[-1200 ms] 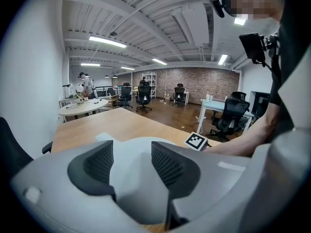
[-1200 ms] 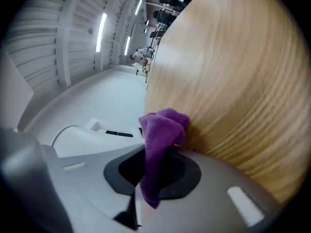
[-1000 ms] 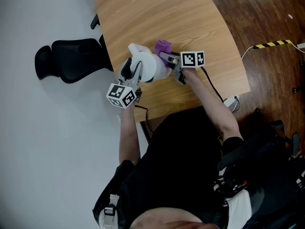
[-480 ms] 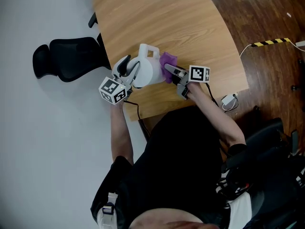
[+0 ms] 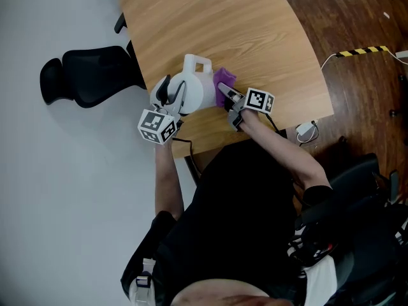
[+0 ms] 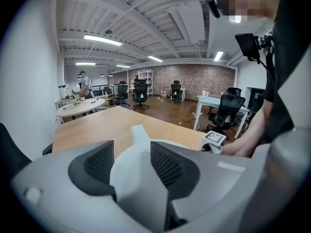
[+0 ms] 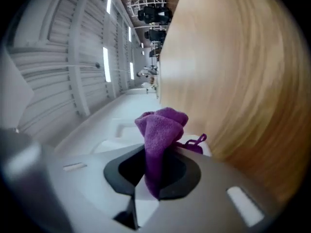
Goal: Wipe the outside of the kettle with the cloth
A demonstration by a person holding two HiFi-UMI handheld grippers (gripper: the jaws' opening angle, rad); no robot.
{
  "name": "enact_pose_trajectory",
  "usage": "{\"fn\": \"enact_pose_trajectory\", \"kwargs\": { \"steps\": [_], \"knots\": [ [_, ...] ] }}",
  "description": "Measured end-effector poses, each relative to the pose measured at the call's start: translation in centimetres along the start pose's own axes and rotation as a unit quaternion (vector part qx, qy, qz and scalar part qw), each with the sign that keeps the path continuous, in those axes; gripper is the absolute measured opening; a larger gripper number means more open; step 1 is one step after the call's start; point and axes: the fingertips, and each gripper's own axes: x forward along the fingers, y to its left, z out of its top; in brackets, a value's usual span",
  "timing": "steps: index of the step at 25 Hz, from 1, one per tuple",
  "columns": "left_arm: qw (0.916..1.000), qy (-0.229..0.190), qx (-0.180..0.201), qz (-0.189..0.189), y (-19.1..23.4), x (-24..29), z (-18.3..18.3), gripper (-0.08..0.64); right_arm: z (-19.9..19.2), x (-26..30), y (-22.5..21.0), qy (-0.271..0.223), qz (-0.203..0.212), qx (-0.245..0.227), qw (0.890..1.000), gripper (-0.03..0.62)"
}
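Left gripper [image 6: 131, 155] jaws are closed part-way onto a white part of the kettle [image 5: 194, 91], gripped between the pads and steadying it on the table [image 5: 268, 30]; can't tell which part. Right gripper [image 7: 153, 176] jaws are clamped on the purple cloth [image 7: 161, 127], wad sticking out just ahead of the tips and against the kettle wall directly in front. Looks mid-wipe: cloth is on the side facing the right jaws, so probably the far side and the patch under the left jaws are left.

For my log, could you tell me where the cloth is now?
Head view: the purple cloth is clamped in the right tongs, against the white kettle's right side.
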Motion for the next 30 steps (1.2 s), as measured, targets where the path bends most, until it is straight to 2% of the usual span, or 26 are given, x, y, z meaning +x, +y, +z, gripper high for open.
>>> {"fn": "enact_pose_trajectory", "kwargs": {
  "steps": [2, 4, 5, 6, 8, 10, 11, 13, 14, 15, 18, 23, 25, 27, 30],
  "knots": [
    [1.0, -0.004, 0.004, 0.004, -0.2, 0.0, 0.2, 0.007, -0.2, -0.4, -6.1, 0.035, -0.1, 0.008, 0.994, 0.051],
    [0.9999, -0.007, 0.007, 0.006, -0.4, 0.0, 0.3, 0.007, 0.0, -0.7, -7.3, 0.069, -0.136, 0.002, 0.988, 0.051],
    [0.9999, -0.008, 0.008, 0.006, -0.4, 0.0, 0.4, 0.006, 0.1, -0.5, -6.1, 0.081, -0.13, -0.003, 0.988, 0.051],
    [0.9999, -0.009, 0.01, 0.007, -0.4, -0.1, 0.5, 0.006, 0.4, -0.1, -3.5, 0.089, -0.105, -0.011, 0.99, 0.051],
    [0.9998, -0.012, 0.013, 0.007, -0.4, -0.2, 0.6, 0.006, 1.4, 1.1, 4.8, 0.09, 0.001, -0.05, 0.995, 0.051],
    [0.9998, -0.014, 0.015, 0.008, -0.5, -0.2, 0.7, 0.006, 2.1, 1.9, 13.5, 0.093, 0.107, -0.119, 0.983, 0.051],
    [0.9997, -0.014, 0.016, 0.009, -0.5, -0.2, 0.7, 0.006, 2.0, 2.0, 16.7, 0.102, 0.14, -0.156, 0.972, 0.051],
    [0.9997, -0.015, 0.018, 0.009, -0.7, -0.3, 0.7, 0.006, 1.2, 2.4, 19.4, 0.129, 0.169, -0.208, 0.955, 0.052],
    [0.9997, -0.015, 0.018, 0.009, -0.8, -0.3, 0.7, 0.006, 0.8, 2.6, 19.5, 0.14, 0.171, -0.214, 0.951, 0.052],
    [0.9996, -0.016, 0.019, 0.009, -0.8, -0.3, 0.7, 0.006, 0.7, 2.8, 19.0, 0.144, 0.17, -0.206, 0.953, 0.052],
    [0.9996, -0.016, 0.022, 0.009, -0.9, -0.4, 1.0, 0.006, 1.5, 3.4, 15.8, 0.131, 0.138, -0.164, 0.968, 0.051],
    [0.9994, -0.019, 0.027, 0.01, -1.3, -0.5, 0.8, 0.006, 1.8, 4.1, 4.4, 0.129, 0.012, -0.135, 0.982, 0.051],
    [0.9993, -0.021, 0.028, 0.011, -1.3, -0.5, 0.7, 0.006, 1.8, 3.8, -0.6, 0.141, -0.053, -0.127, 0.98, 0.051],
    [0.9993, -0.023, 0.028, 0.011, -0.7, -0.5, 0.5, 0.006, 1.7, 3.8, -4.5, 0.154, -0.112, -0.123, 0.974, 0.051],
    [0.9992, -0.025, 0.028, 0.012, -0.3, -0.5, 0.4, 0.006, 1.7, 3.7, -6.1, 0.167, -0.141, -0.11, 0.97, 0.052]
  ]
}}
